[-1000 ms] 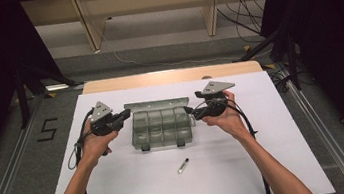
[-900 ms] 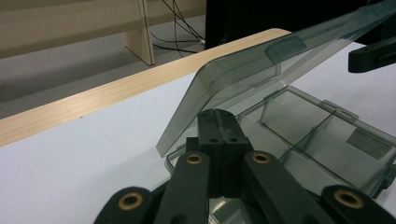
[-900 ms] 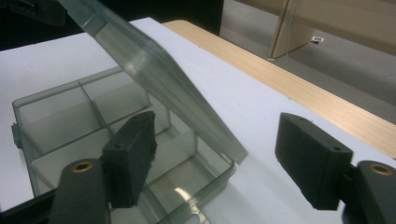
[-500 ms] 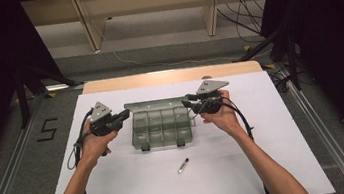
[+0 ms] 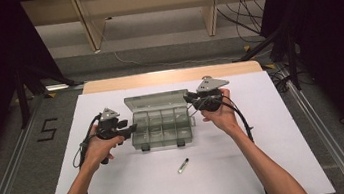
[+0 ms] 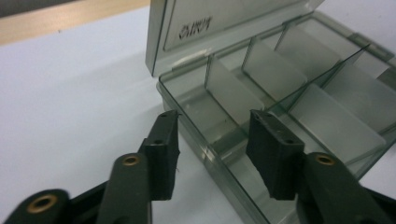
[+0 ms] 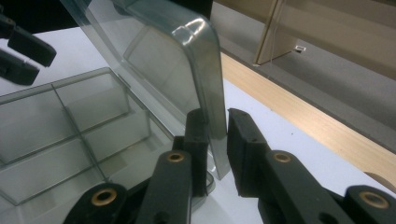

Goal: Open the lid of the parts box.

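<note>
Hidden: box [image 5: 161, 127] right wall behind right tongs [image 5: 189, 98], far compartments blurred | Place: one clear compartment box mid-bench [image 5: 137, 192], lid [image 5: 156, 100] raised | Left tongs [image 6: 212, 140]: spread astride left wall, just opening, not gripping | Right tongs: just closing, pinching lid edge [image 7: 212, 116] | Around: one small pen-like thing [image 5: 183, 165] lying near, well apart
</note>
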`<state>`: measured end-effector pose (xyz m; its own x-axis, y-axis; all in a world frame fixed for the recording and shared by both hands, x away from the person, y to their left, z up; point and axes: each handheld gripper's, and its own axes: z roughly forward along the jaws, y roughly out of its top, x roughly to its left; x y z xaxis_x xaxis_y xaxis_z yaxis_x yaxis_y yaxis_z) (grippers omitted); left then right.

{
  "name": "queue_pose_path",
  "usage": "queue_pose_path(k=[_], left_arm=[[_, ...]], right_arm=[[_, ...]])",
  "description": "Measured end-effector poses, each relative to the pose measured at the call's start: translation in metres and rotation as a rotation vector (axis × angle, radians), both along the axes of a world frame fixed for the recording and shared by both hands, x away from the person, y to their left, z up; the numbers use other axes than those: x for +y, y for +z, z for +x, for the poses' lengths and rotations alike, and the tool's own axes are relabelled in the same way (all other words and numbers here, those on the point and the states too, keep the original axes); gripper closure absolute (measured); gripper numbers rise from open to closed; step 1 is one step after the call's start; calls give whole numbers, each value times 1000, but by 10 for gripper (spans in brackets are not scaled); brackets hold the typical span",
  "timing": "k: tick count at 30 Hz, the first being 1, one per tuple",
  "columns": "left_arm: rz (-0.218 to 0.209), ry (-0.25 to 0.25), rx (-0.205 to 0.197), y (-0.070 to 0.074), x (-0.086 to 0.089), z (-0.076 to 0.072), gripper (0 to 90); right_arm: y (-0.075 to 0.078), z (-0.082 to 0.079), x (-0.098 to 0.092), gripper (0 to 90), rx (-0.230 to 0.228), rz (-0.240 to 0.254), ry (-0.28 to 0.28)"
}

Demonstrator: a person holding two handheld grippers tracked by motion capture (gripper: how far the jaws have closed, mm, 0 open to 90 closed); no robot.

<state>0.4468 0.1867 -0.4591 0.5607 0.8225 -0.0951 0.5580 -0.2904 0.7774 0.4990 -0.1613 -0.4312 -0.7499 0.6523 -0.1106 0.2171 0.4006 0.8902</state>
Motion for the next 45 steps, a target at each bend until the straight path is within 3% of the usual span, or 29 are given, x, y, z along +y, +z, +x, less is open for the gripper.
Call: queue_pose_path(k=[3, 4, 5, 7, 10, 14, 21, 24, 30, 32, 33, 36, 45], left_arm=[[21, -12, 34, -1, -1, 0, 479], [64, -40, 56, -2, -1, 0, 498], [72, -49, 60, -4, -1, 0, 547], [69, -45, 68, -6, -3, 0, 555], [59, -20, 90, -12, -5, -1, 593], [71, -33, 102, -10, -5, -2, 664], [72, -20, 98, -10, -7, -3, 683], [75, -12, 98, -10, -8, -4, 687], [73, -9, 99, -10, -8, -4, 690], [73, -9, 99, -10, -8, -4, 690], [73, -10, 100, -10, -8, -4, 690], [74, -11, 99, -10, -8, -4, 690], [78, -16, 97, -10, -7, -4, 690]], right_arm=[[0, 1, 0, 799, -1, 12, -15], [0, 2, 0, 800, -2, 5, -14], [1, 2, 1, 802, 14, 10, -22], [2, 3, 2, 807, 6, 5, -33], [2, 6, 3, 813, 29, 26, -52], [2, 10, 5, 818, 49, 48, -80], [3, 19, 8, 833, 72, 73, -135], [7, 24, 9, 838, 97, 54, -155], [8, 33, 13, 842, 143, 63, -195], [8, 35, 13, 842, 132, 56, -197], [9, 37, 14, 841, 163, 62, -214], [9, 40, 15, 841, 164, 59, -227], [8, 52, 22, 831, 219, 38, -284]])
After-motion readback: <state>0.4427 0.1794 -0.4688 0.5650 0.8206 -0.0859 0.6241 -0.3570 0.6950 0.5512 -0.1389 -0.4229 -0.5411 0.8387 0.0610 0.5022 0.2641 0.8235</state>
